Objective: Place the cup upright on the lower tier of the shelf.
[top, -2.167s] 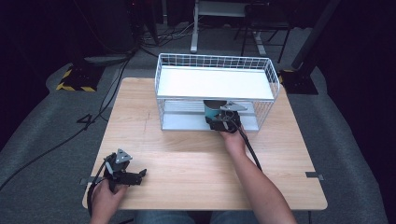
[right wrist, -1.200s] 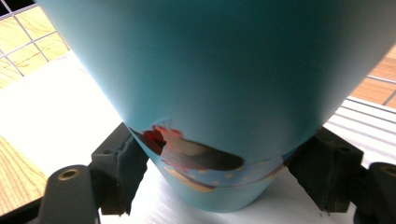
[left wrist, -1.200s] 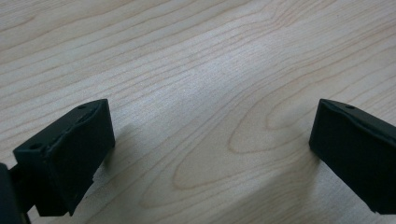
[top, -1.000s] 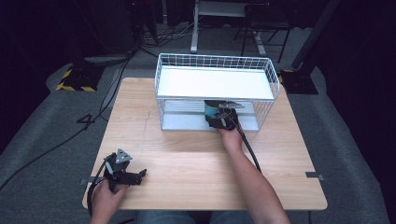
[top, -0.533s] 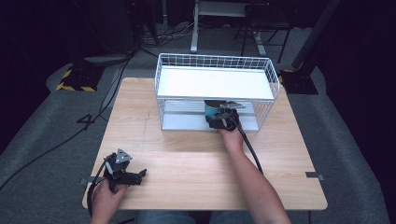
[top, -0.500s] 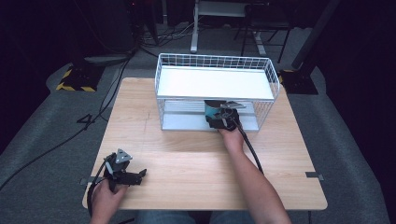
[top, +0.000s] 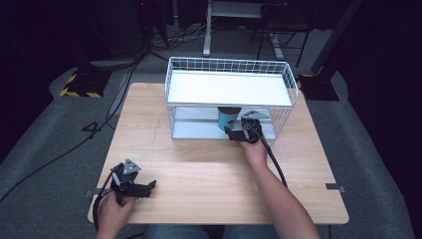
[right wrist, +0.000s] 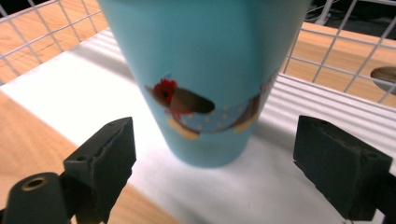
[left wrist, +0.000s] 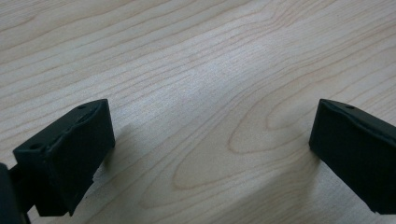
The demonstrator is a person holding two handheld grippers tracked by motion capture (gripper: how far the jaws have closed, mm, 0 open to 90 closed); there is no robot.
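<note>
Right gripper jaws just opened wide, clear of the blue cup. Cup upright on the lower shelf of the wire rack, apparently placed. Left gripper wide open over bare table.

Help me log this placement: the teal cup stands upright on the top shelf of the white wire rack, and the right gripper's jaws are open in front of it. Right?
Not quite. The teal cup stands upright on the lower shelf of the white wire rack, under the top shelf, as the high view shows. The rest holds: the right gripper has just been opening, and its jaws stand apart, clear of the cup.
</note>
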